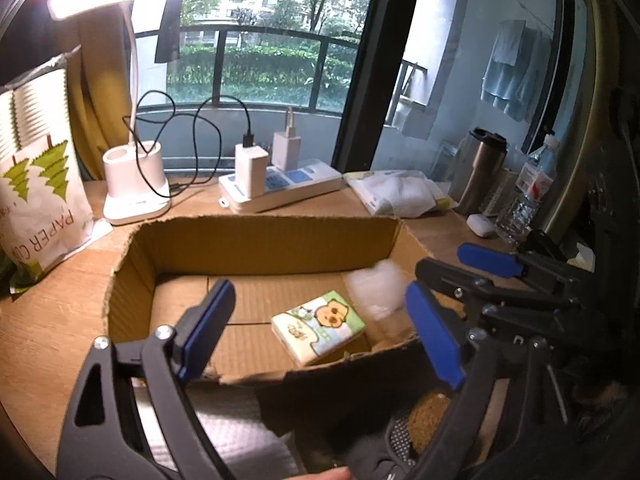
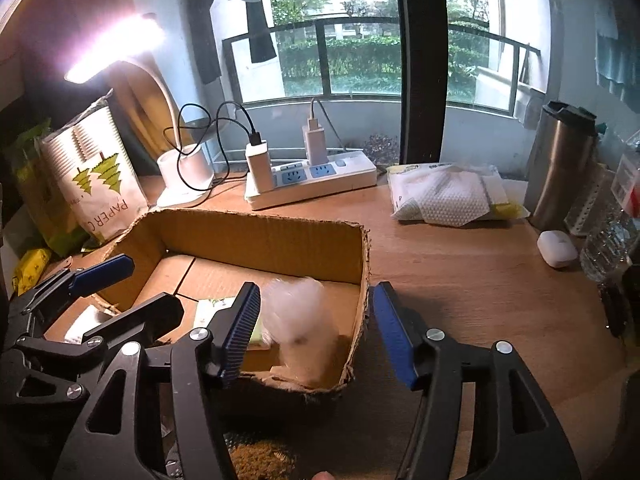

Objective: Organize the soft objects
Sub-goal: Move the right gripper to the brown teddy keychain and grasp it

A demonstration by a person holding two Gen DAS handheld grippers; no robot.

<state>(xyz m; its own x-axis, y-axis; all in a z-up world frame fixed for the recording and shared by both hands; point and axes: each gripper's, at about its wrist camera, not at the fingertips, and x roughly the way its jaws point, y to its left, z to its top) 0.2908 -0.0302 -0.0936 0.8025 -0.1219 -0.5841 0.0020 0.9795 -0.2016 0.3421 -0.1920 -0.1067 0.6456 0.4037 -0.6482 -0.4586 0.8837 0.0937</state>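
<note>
An open cardboard box sits on the wooden desk. Inside it lies a green and white tissue pack with a cartoon face, partly hidden in the right wrist view. A blurred white soft plastic wad is in the box's right corner, apart from both grippers. My left gripper is open and empty over the box's near wall. My right gripper is open and empty above the box's right corner; it also shows in the left wrist view.
A white lamp base, power strip with chargers, paper cup bag, an open wet-wipe pack, steel tumbler, water bottle and earbud case stand around the box.
</note>
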